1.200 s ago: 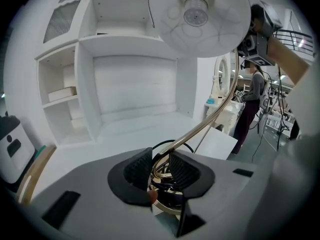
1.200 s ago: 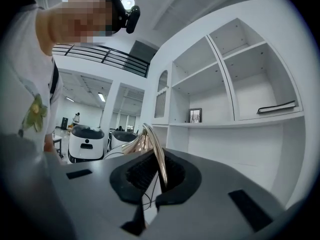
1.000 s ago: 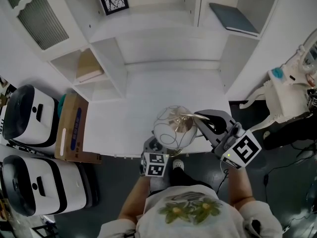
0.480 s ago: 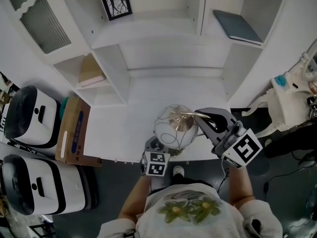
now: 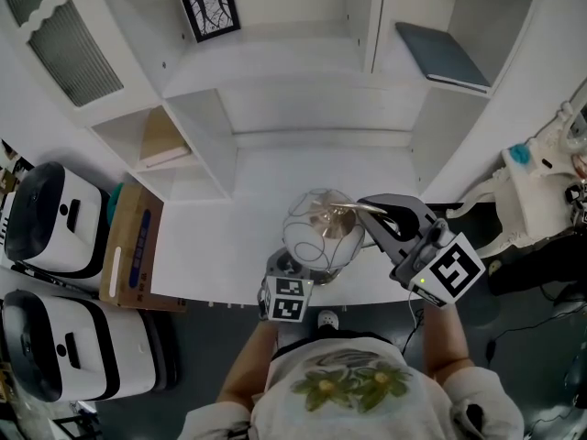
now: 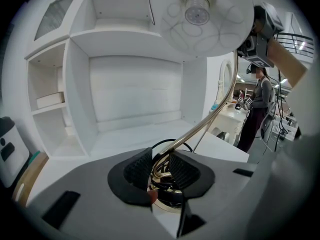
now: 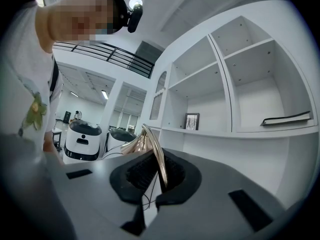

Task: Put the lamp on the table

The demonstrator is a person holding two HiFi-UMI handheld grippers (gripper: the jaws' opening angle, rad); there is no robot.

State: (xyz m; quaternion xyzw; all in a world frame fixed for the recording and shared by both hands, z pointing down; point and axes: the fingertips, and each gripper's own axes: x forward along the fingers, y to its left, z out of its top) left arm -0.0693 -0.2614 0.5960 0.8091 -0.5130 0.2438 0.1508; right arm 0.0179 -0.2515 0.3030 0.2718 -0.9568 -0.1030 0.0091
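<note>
Shelving (image 5: 275, 53), white and built-in, fills the top of the head view. The table (image 5: 266, 200) is the white slab in its alcove, bare where I can see it.

Lamp (image 5: 316, 229) next: clear globe shade with wire loops, curved brass arm, small round base. It hangs at the front edge of the tabletop, a bit right of the middle, with the shade over the slab and the base about at the edge. Not set down yet, I judge: in the left gripper view the tabletop lies beyond the base, and I see none of it under the base. Whether the base touches the edge, can't tell.

Done: lamp is in my grip and at the table front. Left to do: carry it further in over the tabletop, lower it until the base sits flat, then let go with both.

Left gripper (image 5: 293, 269) is low, at the front edge. Its jaws are drawn in tight on the bottom of the brass stem just above the base, with the black cord looped there too. It pinches the lamp, nothing else.

Right gripper (image 5: 371, 214) is higher and to the right, pointing level. Its jaws are pressed together on the thin brass arm near the top bend, and the arm stands up out of the pads in the right gripper view.

Neither gripper touches the table.
</note>
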